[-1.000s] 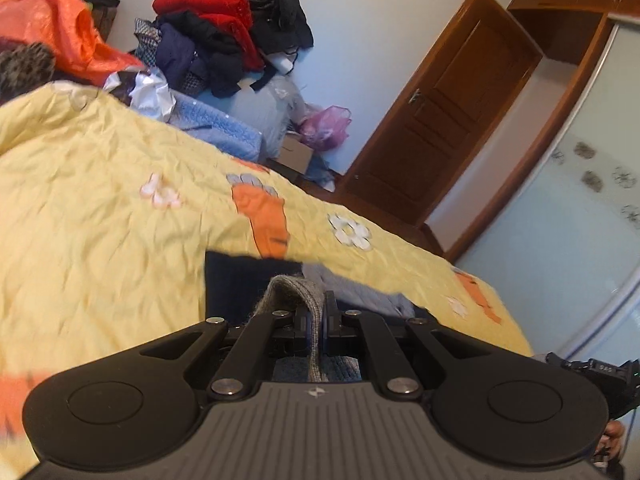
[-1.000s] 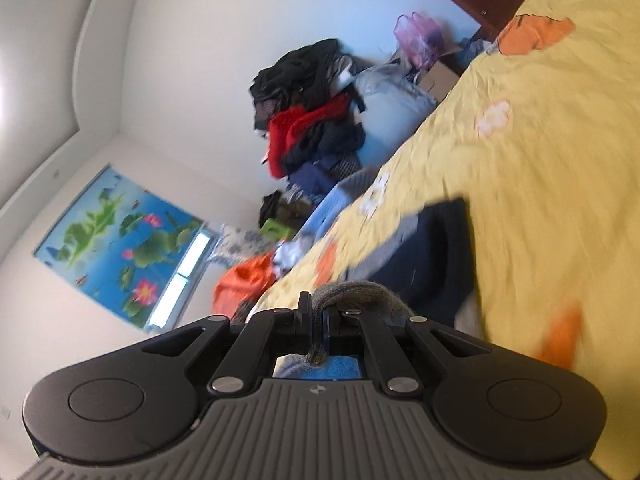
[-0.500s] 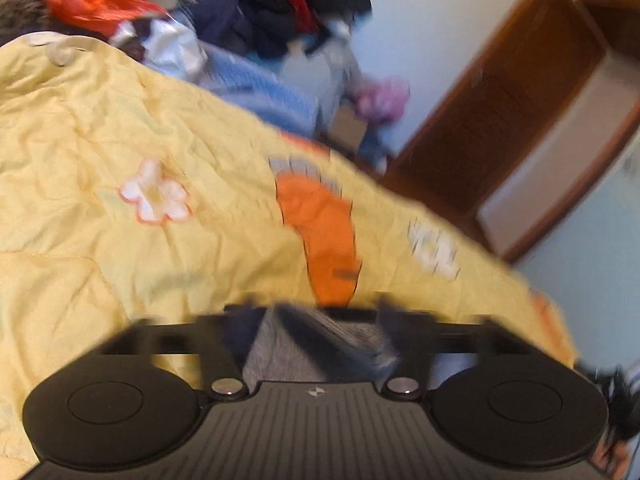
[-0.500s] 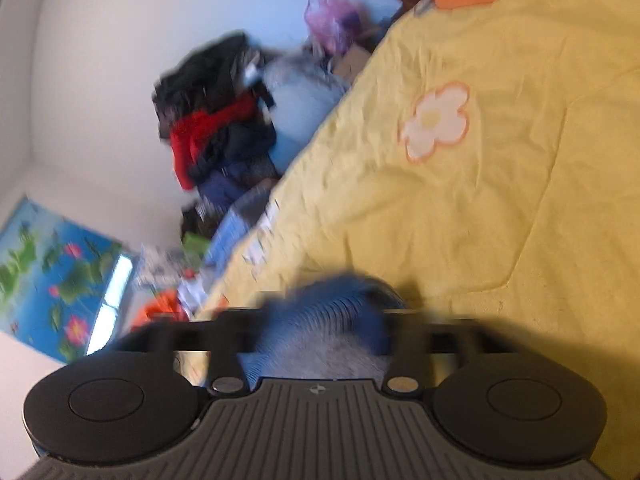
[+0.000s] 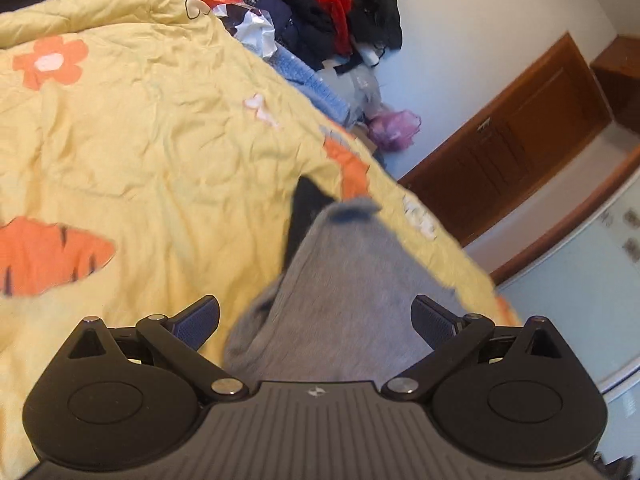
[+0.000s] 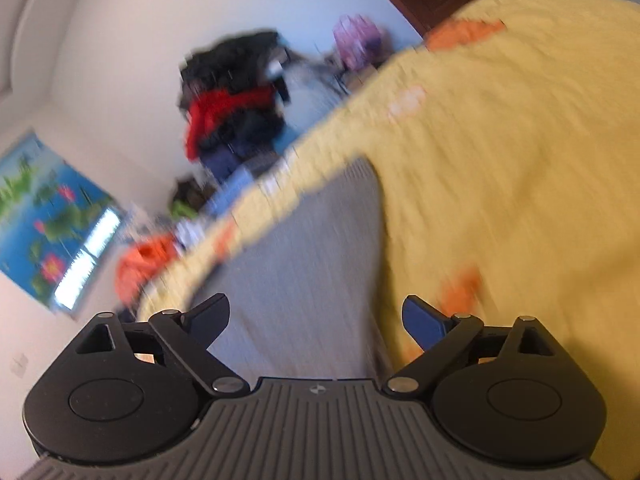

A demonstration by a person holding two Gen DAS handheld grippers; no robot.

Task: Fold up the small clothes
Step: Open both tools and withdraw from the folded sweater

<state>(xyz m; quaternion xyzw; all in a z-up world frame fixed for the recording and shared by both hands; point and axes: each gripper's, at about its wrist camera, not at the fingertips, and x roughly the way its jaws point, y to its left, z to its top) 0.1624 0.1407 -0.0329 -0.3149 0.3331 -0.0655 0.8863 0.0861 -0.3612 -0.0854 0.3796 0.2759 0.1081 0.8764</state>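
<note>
- On the wrinkled yellow bedspread with orange flower prints [image 5: 152,128], a small grey knitted garment with dark trim [image 5: 344,280] was laid, stretching away between the fingers of both tools.
- The left gripper [image 5: 315,320] was seen released, jaws spread wide, nothing grasped.
- The right gripper [image 6: 316,318] was likewise seen released above the garment [image 6: 304,272]; that view was blurred.
- A heap of red and dark clothes [image 5: 332,12] was piled by the white wall.

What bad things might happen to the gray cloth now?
Both the left gripper and right gripper have jaws wide open, so the gray garment lies loose and its fold may spring apart. It also sits near the edge of the yellow quilt, so it might slide off.
</note>
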